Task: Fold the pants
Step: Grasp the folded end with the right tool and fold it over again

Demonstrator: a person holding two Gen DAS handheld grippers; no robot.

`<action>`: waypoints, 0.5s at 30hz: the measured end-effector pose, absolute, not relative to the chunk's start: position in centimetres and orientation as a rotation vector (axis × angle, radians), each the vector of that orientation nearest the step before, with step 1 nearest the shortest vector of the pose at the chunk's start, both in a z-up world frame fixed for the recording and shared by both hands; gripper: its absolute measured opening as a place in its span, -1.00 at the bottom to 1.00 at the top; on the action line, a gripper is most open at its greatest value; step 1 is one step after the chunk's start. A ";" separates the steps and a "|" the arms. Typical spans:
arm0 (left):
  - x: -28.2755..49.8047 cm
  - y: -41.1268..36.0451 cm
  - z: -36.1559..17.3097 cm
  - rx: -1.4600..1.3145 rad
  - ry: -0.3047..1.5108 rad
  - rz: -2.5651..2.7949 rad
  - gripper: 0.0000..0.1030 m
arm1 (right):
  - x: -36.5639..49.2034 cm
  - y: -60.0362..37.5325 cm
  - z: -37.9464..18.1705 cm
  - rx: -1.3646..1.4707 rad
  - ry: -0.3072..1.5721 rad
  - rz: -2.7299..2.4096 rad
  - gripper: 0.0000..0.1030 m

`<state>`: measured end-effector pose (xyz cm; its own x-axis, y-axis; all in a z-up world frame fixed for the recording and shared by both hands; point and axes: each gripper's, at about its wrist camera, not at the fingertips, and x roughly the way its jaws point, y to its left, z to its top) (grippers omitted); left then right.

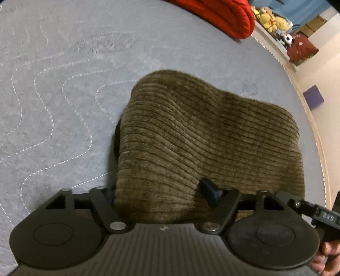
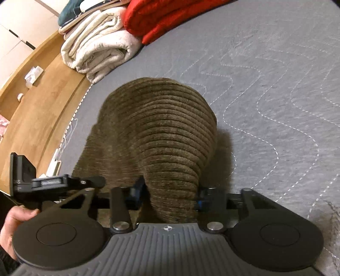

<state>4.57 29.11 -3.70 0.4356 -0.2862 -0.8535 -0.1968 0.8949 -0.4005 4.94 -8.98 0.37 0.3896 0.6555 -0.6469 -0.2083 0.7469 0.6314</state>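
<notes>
While both grippers, left gripper (image 1: 161,191) and right gripper (image 2: 170,193), pinch the brown corduroy pants (image 1: 201,135) above the grey quilted mattress (image 1: 63,85), we note: uneven lift risks skewed fold.

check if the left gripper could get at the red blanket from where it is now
Probably not as things stand: the left gripper is shut on the pants, and the red blanket lies across the gray bed cover.

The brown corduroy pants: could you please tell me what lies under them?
The brown corduroy pants rest on the grey quilted bedcover. Anything beneath the raised fabric is covered.
</notes>
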 end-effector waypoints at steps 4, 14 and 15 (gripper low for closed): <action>5.1 27.0 -2.7 -0.496 1.080 -0.122 0.00 | 4.8 -10.6 2.3 0.475 0.980 0.566 -0.28; 8.3 16.5 -0.7 -0.430 1.000 -0.327 -0.15 | 5.1 -20.7 5.1 0.457 0.871 0.448 -0.29; 8.6 15.5 -0.2 -0.436 0.983 -0.350 -0.15 | 5.2 -21.9 5.8 0.450 0.848 0.442 -0.29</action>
